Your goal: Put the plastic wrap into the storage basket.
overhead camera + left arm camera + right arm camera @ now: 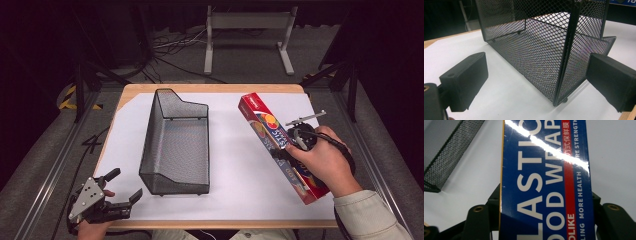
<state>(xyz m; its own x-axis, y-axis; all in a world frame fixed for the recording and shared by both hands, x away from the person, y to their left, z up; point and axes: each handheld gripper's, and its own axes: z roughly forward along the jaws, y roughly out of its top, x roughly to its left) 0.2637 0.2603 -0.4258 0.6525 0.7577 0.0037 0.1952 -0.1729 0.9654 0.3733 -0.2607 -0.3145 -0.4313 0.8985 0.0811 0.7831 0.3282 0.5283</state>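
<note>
A black mesh basket (175, 145) stands lengthwise near the middle of the desk (230, 90), and a long plastic wrap box (280, 145) lies slantwise toward the right edge. The right gripper (300, 140) sits over the box's middle, jaws apparently clamped on its two long sides, though the box hides the contact. The left gripper (121, 186) rests at the near left corner, jaws wide apart and empty, facing the basket's near end.
</note>
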